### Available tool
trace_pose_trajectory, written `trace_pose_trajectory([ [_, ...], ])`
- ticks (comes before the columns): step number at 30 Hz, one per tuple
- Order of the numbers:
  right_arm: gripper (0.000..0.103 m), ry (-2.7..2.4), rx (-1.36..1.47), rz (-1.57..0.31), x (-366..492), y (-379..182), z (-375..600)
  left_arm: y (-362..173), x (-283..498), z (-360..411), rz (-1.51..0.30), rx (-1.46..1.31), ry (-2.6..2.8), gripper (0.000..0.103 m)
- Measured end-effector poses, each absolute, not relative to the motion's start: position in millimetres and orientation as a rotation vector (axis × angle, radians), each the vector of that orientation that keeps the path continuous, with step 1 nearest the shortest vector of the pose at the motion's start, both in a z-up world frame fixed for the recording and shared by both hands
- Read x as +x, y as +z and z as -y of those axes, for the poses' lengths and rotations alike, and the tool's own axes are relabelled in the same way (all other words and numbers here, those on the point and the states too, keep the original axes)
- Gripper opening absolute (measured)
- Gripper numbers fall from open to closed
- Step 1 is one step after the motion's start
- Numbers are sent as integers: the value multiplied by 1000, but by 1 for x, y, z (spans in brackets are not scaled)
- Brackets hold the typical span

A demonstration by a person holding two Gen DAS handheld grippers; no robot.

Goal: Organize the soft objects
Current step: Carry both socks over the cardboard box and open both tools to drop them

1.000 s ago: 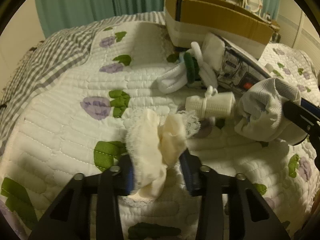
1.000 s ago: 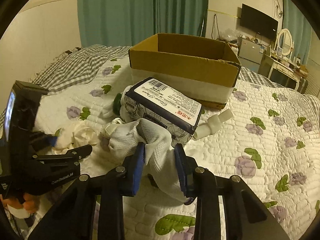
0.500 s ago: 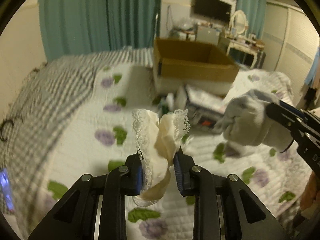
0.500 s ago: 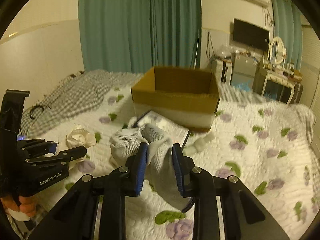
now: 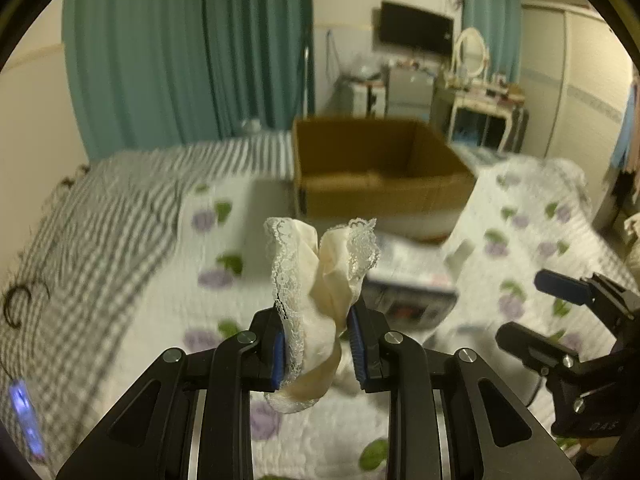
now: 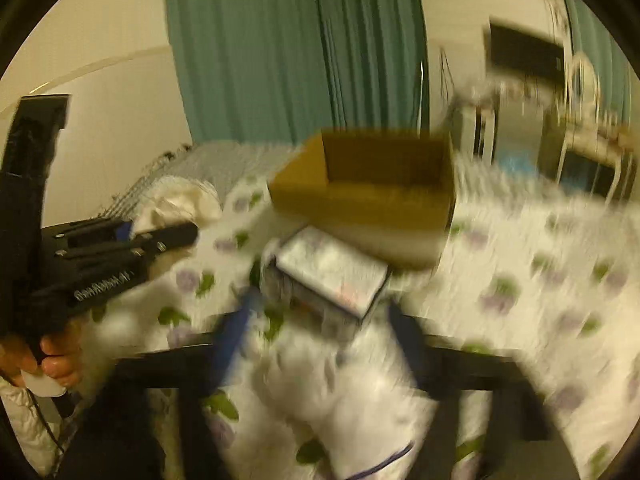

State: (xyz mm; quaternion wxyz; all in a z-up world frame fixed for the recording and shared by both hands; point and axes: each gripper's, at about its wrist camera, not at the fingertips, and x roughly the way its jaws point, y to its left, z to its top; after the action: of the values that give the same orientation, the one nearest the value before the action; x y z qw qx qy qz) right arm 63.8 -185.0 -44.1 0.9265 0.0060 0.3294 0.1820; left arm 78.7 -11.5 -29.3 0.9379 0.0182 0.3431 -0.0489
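Left gripper (image 5: pixel 318 346): blue pads clamped on a cream lace-edged cloth (image 5: pixel 320 280), which is held up above the quilt (image 5: pixel 160 320); its lower end droops between the fingers.
Right gripper (image 6: pixel 320 328): heavily smeared in its own view; the fingers look spread wide with nothing clearly between them. In the left view only its side shows at the right edge, one blue pad (image 5: pixel 560 286) standing apart from the black finger below.
White soft item: a white blur at the bottom of the right view, not readable as any one thing.
Printed packet (image 5: pixel 412 284): lies on the quilt just behind the held cloth, partly hidden by it, print unreadable.
Cardboard box (image 5: pixel 380 168): open, standing on the bed beyond the packet; its floor is hidden by the near wall.
Far room: teal curtains (image 5: pixel 192 48), wall screen and dressing table, all soft or blurred.
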Motion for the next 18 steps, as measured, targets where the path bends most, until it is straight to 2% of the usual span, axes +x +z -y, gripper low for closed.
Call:
trace_pose_trajectory([
  [6,85,392,-57,-847,69,-102,167,-76,73,4,-808,49,-71,25],
  [9,95,393,-133,-889,73,-117,151,-85,71,1,-829,43,-65,25],
  [11,95,356,-157,-890,73,-122,148,-83,70,0,-824,41,-64,25],
  [12,93,346,-163,-893,73,-122,148,-81,68,0,-815,39,-67,25],
  [13,86,338,-161,-883,71,-122,149,-79,66,0,-809,38,-70,25],
  [15,68,312,-153,-862,69,-114,154,-75,63,1,-803,38,-76,25],
  [18,59,295,-100,-810,63,-93,165,-65,59,3,-791,42,-97,25],
])
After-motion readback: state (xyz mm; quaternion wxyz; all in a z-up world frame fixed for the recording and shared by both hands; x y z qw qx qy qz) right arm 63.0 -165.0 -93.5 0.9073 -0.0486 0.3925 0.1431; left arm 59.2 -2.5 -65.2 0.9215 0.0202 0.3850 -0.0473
